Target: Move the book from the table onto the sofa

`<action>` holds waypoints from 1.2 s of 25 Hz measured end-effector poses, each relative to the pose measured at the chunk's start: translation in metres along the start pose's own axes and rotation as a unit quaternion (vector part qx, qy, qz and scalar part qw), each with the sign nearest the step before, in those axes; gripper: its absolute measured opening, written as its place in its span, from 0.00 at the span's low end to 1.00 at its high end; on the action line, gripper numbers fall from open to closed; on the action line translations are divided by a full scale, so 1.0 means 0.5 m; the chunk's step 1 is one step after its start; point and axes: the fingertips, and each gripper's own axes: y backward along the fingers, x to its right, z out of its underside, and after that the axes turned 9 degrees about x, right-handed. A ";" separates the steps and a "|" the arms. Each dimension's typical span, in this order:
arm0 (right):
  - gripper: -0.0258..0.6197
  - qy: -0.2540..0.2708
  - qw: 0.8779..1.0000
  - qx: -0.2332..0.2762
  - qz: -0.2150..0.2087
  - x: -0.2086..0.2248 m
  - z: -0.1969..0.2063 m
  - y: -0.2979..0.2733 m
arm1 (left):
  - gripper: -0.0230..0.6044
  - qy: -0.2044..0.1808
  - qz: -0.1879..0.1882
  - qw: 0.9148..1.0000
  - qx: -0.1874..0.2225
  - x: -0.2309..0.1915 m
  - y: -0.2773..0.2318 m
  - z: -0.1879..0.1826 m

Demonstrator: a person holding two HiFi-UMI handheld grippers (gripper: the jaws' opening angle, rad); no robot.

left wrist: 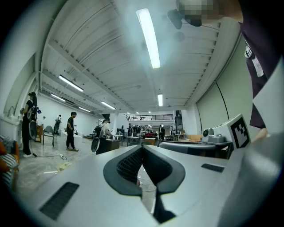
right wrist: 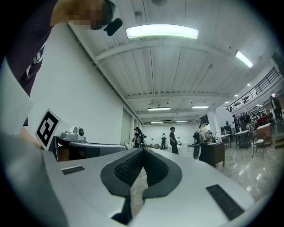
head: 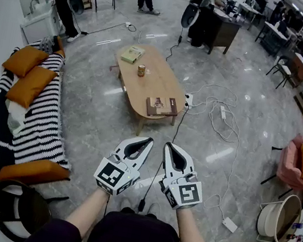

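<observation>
Nearest of all, the person's forearms (head: 87,210) are reaching forward, carrying the left claw (head: 148,141) and the right claw (head: 168,145) side by side above the grey floor (head: 96,108). Each claw's jaws are pressing fully together with nothing between them, and both are pointing roughly level into the room. Beyond them a black cable (head: 178,125) is trailing across the floor toward the wooden counter (head: 145,90), which is standing well apart from both claws. On the counter's near end a brown book (head: 161,106) is lying flat, a small brown can (head: 141,70) is standing near the middle, and a pale green book (head: 132,54) is lying at the far end. Left of the counter, the black-and-white striped sofa (head: 44,122) is carrying orange cushions (head: 30,84)
</observation>
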 end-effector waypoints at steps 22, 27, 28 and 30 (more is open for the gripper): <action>0.08 -0.007 0.999 -0.037 0.035 -0.041 0.084 -0.013 | 0.06 0.012 0.007 1.000 -0.011 -0.094 0.069 0.023; 0.08 -0.021 0.998 -0.045 0.038 -0.023 0.112 -0.038 | 0.06 0.014 0.006 1.000 -0.024 -0.123 0.056 0.046; 0.08 -0.024 0.998 -0.045 0.038 -0.018 0.118 -0.046 | 0.06 0.014 0.004 1.000 -0.026 -0.131 0.052 0.052; 0.08 -0.030 0.998 -0.046 0.039 -0.007 0.129 -0.061 | 0.06 0.014 0.000 0.999 -0.031 -0.149 0.043 0.062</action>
